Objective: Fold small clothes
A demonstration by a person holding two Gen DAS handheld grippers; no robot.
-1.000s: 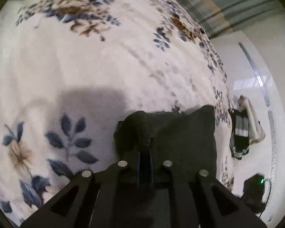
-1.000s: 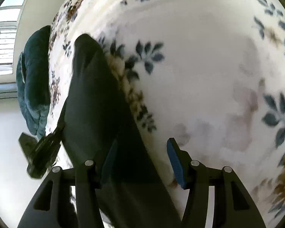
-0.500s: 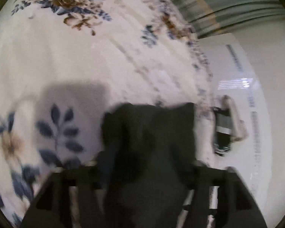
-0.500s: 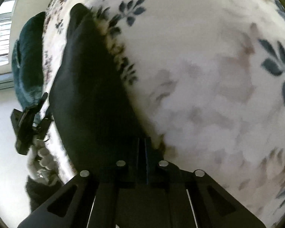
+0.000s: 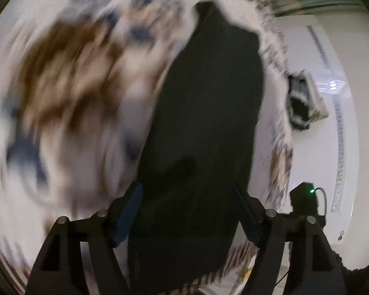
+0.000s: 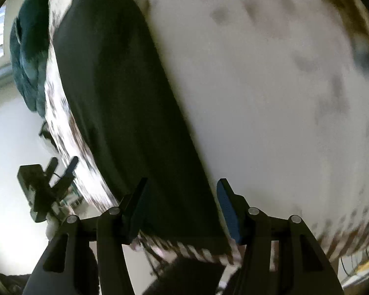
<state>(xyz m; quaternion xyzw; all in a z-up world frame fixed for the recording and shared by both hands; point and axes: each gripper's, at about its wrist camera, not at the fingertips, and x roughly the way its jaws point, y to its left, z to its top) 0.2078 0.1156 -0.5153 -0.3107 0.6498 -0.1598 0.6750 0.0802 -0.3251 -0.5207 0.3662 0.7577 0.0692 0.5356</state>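
A black garment (image 5: 209,123) lies in a long flat strip on the floral blanket (image 5: 69,93), near its edge. It also shows in the right wrist view (image 6: 125,113). My left gripper (image 5: 188,211) is open, with its fingers on either side of the near end of the garment. My right gripper (image 6: 182,206) is open over the other near end, by the blanket's fringe (image 6: 189,248). Neither holds the cloth. Both views are motion-blurred.
A pile of striped and pale clothes (image 5: 302,98) lies on the white floor to the right. A black box with a green light (image 5: 305,196) sits beside the bed. A teal cushion (image 6: 29,56) lies at the blanket's far left. The left gripper (image 6: 44,186) shows beyond the edge.
Both grippers have opened and let go of the black garment. It now lies stretched out flat. Both grippers have pulled back toward the blanket's edge.
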